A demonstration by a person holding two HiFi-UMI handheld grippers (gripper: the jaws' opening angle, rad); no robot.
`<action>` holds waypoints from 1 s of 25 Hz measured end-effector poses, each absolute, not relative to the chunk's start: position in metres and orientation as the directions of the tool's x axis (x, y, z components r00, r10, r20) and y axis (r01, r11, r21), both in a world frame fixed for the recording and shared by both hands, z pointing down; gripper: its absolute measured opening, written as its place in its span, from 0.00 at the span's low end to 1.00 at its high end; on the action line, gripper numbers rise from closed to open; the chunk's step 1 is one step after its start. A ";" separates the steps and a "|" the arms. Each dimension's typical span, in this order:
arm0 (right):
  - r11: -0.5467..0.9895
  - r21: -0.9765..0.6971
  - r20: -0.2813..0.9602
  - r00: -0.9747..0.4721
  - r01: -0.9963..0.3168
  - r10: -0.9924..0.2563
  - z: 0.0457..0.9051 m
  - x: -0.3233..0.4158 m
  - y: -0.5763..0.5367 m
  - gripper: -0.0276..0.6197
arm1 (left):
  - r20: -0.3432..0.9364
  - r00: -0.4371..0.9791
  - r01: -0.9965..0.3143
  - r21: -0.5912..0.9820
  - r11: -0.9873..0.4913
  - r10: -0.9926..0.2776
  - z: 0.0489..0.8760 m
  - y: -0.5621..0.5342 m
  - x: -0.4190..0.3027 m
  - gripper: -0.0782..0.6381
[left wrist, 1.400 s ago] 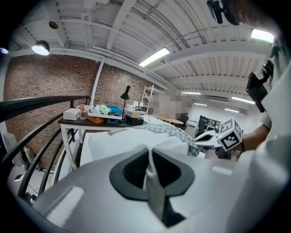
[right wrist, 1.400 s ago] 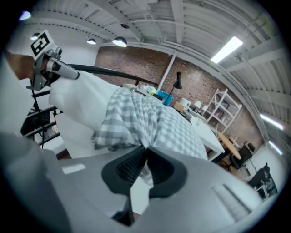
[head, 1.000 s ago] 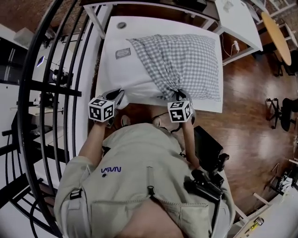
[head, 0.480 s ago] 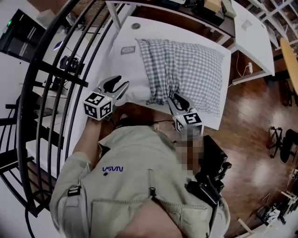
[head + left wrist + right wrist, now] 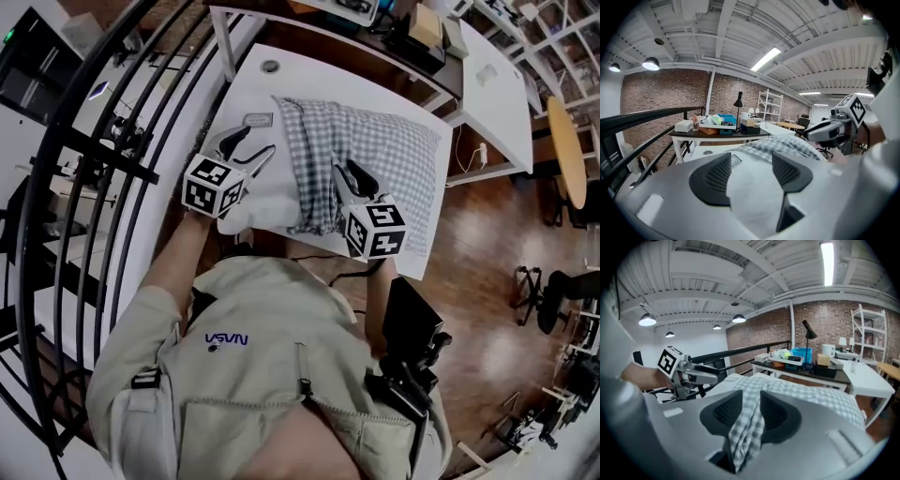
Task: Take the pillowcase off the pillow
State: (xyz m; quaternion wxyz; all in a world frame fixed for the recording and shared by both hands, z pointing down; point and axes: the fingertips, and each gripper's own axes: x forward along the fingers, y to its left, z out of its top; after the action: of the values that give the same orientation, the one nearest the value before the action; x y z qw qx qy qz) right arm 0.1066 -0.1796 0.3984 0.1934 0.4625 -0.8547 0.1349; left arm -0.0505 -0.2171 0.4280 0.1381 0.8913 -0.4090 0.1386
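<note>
A pillow (image 5: 272,192) lies on the white table (image 5: 248,89), its left part bare white. The blue-checked pillowcase (image 5: 384,155) covers the rest, with its open edge bunched in a fold near the front. My left gripper (image 5: 258,141) hovers over the bare white corner; its jaws have just been opening and stand wide, the white pillow (image 5: 754,197) showing between them. My right gripper (image 5: 345,171) hovers over the pillowcase; its jaws have just opened too. The checked fold (image 5: 747,427) runs through their gap, and I see no pinch on it.
A small card (image 5: 255,119) and a round cable hole (image 5: 270,67) are on the table's far left. Behind it stands a desk (image 5: 412,33) with boxes and a lamp. A black railing (image 5: 84,150) runs along the left. Wooden floor lies to the right.
Both grippers were shut at the table's near edge. They have opened, risen and moved forward over the pillow. The bunched pillowcase end has left the right jaws and lies on the pillow.
</note>
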 end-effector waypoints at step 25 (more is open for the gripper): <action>0.620 0.265 0.718 -0.278 -0.739 -0.638 0.463 0.053 -0.316 0.11 | 0.435 0.684 -0.667 0.047 -0.743 -0.586 0.455 -0.226 -0.010 0.13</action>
State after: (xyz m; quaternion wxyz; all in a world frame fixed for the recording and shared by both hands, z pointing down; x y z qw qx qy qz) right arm 0.0531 -0.3159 0.4626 0.4178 0.4319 -0.7971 0.0604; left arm -0.0103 -0.2265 0.4546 0.1012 0.9119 -0.3436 0.2003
